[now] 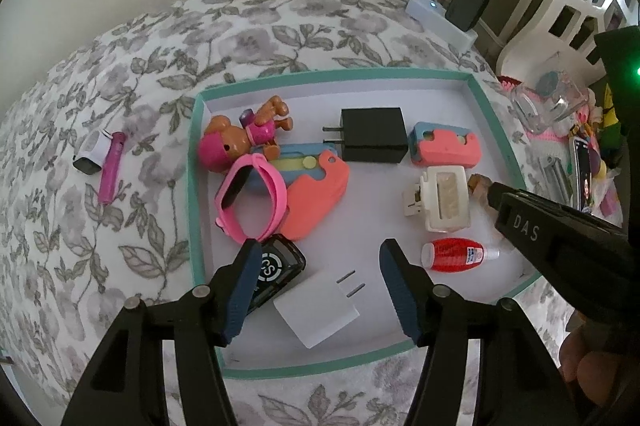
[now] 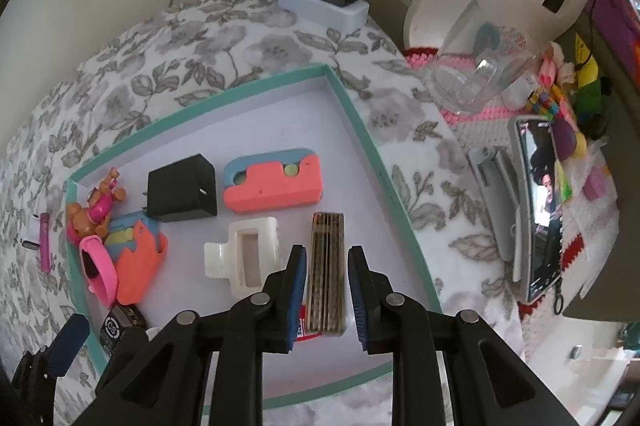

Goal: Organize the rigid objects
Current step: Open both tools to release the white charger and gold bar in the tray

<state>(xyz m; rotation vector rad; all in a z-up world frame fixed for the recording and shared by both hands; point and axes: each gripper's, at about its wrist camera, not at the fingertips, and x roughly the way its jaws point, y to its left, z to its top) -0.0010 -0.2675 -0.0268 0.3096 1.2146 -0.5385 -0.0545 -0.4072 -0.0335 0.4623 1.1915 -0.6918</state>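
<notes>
Straddling the brown striped bar [image 2: 328, 266] at the tray's [image 2: 360, 122] 5 o'clock, right hand-held gripper [image 2: 327, 282] unclenched, lining up a grasp; left hand-held gripper [image 1: 316, 266] released.

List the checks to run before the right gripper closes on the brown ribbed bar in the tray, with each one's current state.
1. Right gripper open: ok.
2. Brown ribbed bar between its fingers: ok.
3. Fingers clear of white clip: ok.
4. Red bottle clear of the bar's near end: not ok, it sits right beside or under it.
5. Left gripper open, holding nothing: ok.
6. Bar lying flat on tray: cannot tell.
</notes>
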